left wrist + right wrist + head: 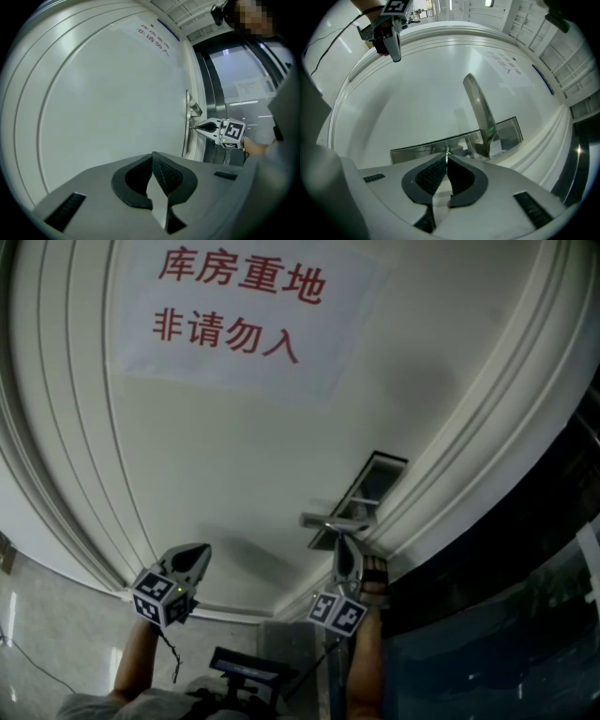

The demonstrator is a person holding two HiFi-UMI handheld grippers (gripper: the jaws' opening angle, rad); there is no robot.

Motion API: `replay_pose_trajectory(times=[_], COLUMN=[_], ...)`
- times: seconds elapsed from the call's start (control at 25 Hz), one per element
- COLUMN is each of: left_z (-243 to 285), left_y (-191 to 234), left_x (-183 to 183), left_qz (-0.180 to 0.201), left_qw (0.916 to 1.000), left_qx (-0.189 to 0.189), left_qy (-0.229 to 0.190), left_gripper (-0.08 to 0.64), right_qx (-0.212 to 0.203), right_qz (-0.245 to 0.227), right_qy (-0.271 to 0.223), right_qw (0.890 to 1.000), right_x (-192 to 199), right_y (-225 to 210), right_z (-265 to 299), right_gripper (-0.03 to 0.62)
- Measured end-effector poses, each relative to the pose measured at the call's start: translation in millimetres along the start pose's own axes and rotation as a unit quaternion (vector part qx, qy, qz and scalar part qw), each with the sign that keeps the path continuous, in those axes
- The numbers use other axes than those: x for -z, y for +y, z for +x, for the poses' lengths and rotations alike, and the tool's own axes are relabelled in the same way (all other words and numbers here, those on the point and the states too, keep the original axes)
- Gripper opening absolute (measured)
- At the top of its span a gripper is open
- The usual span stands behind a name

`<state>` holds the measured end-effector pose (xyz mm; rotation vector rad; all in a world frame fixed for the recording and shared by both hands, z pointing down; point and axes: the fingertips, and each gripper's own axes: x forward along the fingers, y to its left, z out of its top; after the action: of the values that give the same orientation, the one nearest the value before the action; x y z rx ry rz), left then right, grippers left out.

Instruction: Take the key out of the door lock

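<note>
A large white door (234,446) with curved raised mouldings fills the space ahead of both claws. High on the door, well above them, hangs a pale paper sign (239,310) printed with red Chinese characters. To the outer side of the right claw, past the door's edge, runs a dark glass panel (506,615).

A long metal lock plate (417,151) lies directly ahead of the right claw (446,158). A polished lever handle (480,115) stands out from the plate, just beyond and to one side of the claw's tips. The right claw points level at the plate, with its tips almost against it. It is clenched, and a thin sliver of bright metal, the key (447,153), is pinched between its tips. The key's far end meets the lock in the plate. How deep it sits in the keyhole cannot be made out.

The left claw (153,157) is held well apart from the right one, off to its side, facing a plain stretch of door. It is clenched too, the ridged pads meeting at their tips with nothing between them. A marker cube (161,598) sits behind its jaws.
</note>
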<state>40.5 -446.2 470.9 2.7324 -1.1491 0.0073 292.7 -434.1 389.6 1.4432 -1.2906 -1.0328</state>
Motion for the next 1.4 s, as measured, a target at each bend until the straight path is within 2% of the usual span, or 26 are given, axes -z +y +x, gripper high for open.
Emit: replay_pose_trajectory(times=[0.64,0.8,1.4], left_z=[0,3,-3], left_y=[4,2,-4], left_x=[3,3,3], left_qz=[-0.005,-0.003,0.001], left_qw=[1.0000,1.0000,0.9999], left_qx=[-0.004,0.001,0.014], left_qy=[-0.001,0.000,-0.004], left_gripper=[0.008,0.008,0.008], right_qx=[0.005,0.009,0.018], right_qz=[-0.104,-0.083,-0.064], right_qy=[0.025,0.017,0.020], right_qw=[0.994,0.996,0.998], right_x=[1,1,2], right_y=[3,3,5], right_z=[-3,-15,-32], right_gripper=[0.018,0.018,0.020])
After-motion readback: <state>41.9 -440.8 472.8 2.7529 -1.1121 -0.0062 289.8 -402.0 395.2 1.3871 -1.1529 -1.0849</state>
